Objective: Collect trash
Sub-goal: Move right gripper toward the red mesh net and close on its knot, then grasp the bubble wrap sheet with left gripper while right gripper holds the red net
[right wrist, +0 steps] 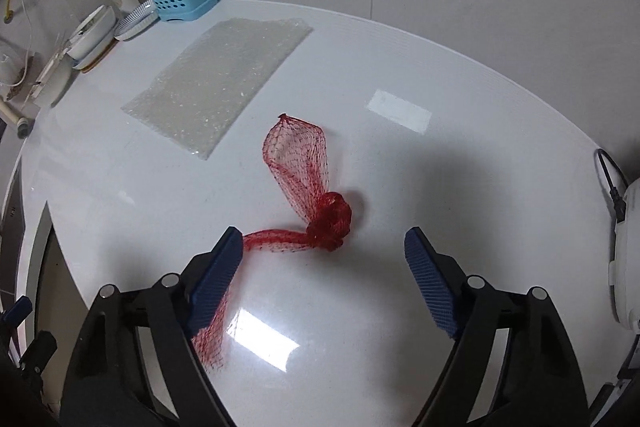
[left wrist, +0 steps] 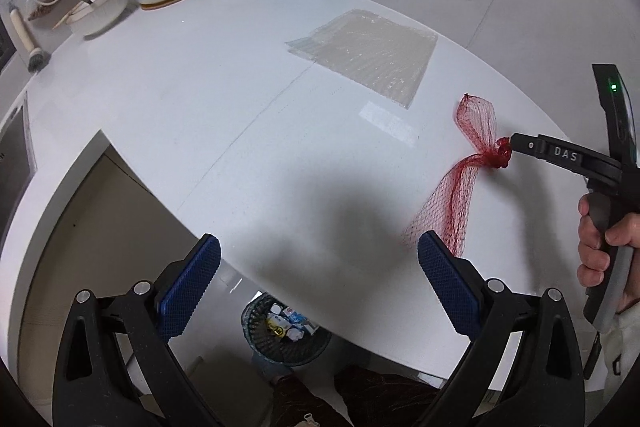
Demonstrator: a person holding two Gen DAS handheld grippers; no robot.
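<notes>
Red mesh bag [right wrist: 316,203] on counter [right wrist: 460,75] — between wide-apart right jaws

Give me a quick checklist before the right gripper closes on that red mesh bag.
1. Right gripper jaws apart: ok, wide open, nothing pinched.
2. Knot of the red mesh bag lined up between the fingers: ok, it sits just beyond the tips.
3. Bag tail clear of the pads: not ok, it runs under one finger.
4. Left gripper out of the way: ok, open, off to the side.
5. Trash bin reachable: ok, on the floor below the counter edge.
6. Bubble wrap left to collect: ok, lying flat nearby.
</notes>
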